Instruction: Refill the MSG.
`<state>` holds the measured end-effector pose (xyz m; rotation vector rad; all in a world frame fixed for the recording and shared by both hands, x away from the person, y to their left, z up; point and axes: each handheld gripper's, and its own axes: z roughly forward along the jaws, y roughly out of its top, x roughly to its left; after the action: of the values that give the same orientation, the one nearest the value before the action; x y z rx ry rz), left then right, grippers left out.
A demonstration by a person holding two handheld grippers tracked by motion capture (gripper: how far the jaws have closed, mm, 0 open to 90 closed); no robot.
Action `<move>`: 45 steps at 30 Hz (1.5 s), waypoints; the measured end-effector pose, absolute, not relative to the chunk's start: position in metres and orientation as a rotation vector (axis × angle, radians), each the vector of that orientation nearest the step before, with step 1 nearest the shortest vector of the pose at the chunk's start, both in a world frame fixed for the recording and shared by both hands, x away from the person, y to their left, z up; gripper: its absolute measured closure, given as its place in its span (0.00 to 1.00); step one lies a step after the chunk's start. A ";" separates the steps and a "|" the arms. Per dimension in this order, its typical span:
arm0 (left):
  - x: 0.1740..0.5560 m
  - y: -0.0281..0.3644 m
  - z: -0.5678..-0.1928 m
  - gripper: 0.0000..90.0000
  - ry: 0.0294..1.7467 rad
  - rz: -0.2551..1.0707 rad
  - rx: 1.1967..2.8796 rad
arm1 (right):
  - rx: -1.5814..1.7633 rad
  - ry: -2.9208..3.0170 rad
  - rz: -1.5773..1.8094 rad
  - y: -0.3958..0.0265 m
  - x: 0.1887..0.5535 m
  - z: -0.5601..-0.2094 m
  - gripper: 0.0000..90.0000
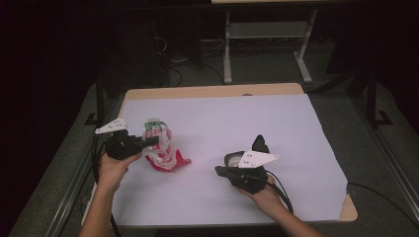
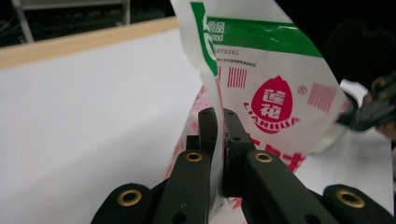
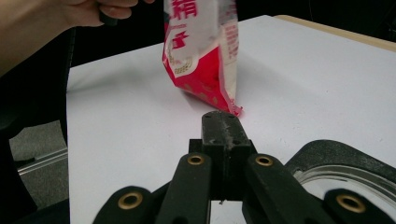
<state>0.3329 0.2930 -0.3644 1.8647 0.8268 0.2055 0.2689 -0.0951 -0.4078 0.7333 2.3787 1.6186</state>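
- Left gripper (image 1: 148, 140): black two-jaw tool with a grey three-cornered plate on top, held in the person's left hand (image 1: 114, 165) at the left side of the table. In the left gripper view the jaws are clenched on the upper edge of the bag, with the film pinched between the two pads.
- Red, white and green printed plastic bag (image 1: 162, 145): crinkled film pouch with a green band near the top, a red emblem on the white middle and a red bottom. It stands upright on the sheet, held at its top by the left gripper. In the right gripper view its red bottom corner (image 3: 233, 109) touches the sheet.
- Right gripper (image 1: 220, 171): black two-jaw tool, also with a grey plate, held in the person's right hand (image 1: 264, 195) at the right of centre, near the front edge. In the right gripper view the jaws are closed together with nothing between them; the tips point towards the bag and stand well apart from it.
- Round black-rimmed container (image 3: 345, 172): lies on the sheet just beside the right gripper, at the lower right of the right gripper view. Its contents cannot be told.
- White sheet (image 1: 237, 123): covers most of the light wooden table (image 1: 207, 91); the bare wood shows along the far edge.
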 end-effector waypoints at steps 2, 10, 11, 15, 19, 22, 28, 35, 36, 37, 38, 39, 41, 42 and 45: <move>0.330 0.296 -0.367 0.99 0.828 0.207 1.896 | 0.732 2.380 1.618 -0.095 0.269 -0.408 1.00; 0.322 0.304 -0.374 0.99 0.828 0.215 1.971 | 0.736 2.384 1.615 -0.094 0.270 -0.409 1.00; 0.322 0.304 -0.374 0.99 0.830 0.215 1.973 | 0.735 2.384 1.615 -0.094 0.270 -0.410 1.00; 0.321 0.304 -0.374 0.93 0.833 0.215 1.987 | 0.731 2.386 1.614 -0.093 0.270 -0.410 1.00; 0.318 0.305 -0.374 0.82 0.833 0.207 2.015 | 0.729 2.385 1.615 -0.094 0.269 -0.410 1.00; 0.315 0.305 -0.375 0.71 0.836 0.235 2.031 | 0.729 2.384 1.616 -0.094 0.269 -0.410 1.00; 0.310 0.309 -0.377 0.52 0.837 0.244 2.034 | 0.728 2.389 1.610 -0.092 0.269 -0.411 1.00; 0.301 0.312 -0.381 0.33 0.827 0.242 2.054 | 0.725 2.394 1.607 -0.092 0.269 -0.411 1.00; 0.299 0.312 -0.382 0.31 0.825 0.238 2.058 | 0.725 2.395 1.607 -0.091 0.269 -0.411 1.00; 0.298 0.313 -0.383 0.29 0.824 0.233 2.061 | 0.721 2.397 1.607 -0.091 0.269 -0.411 1.00; 0.297 0.313 -0.384 0.27 0.826 0.233 2.061 | 0.719 2.397 1.606 -0.091 0.269 -0.412 1.00; 0.295 0.313 -0.385 0.25 0.822 0.236 2.071 | 0.720 2.397 1.607 -0.091 0.269 -0.412 1.00; 0.293 0.315 -0.387 0.23 0.831 0.239 2.071 | 0.722 2.397 1.608 -0.091 0.269 -0.412 1.00; 0.292 0.317 -0.388 0.21 0.833 0.246 2.074 | 0.720 2.398 1.607 -0.091 0.269 -0.412 1.00; 0.287 0.320 -0.391 0.20 0.848 0.252 2.074 | 0.719 2.401 1.606 -0.091 0.268 -0.411 1.00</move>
<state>0.2874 0.3202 -0.3907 2.0735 0.8484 0.2523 0.2683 -0.0912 -0.4114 0.7195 2.4009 1.6059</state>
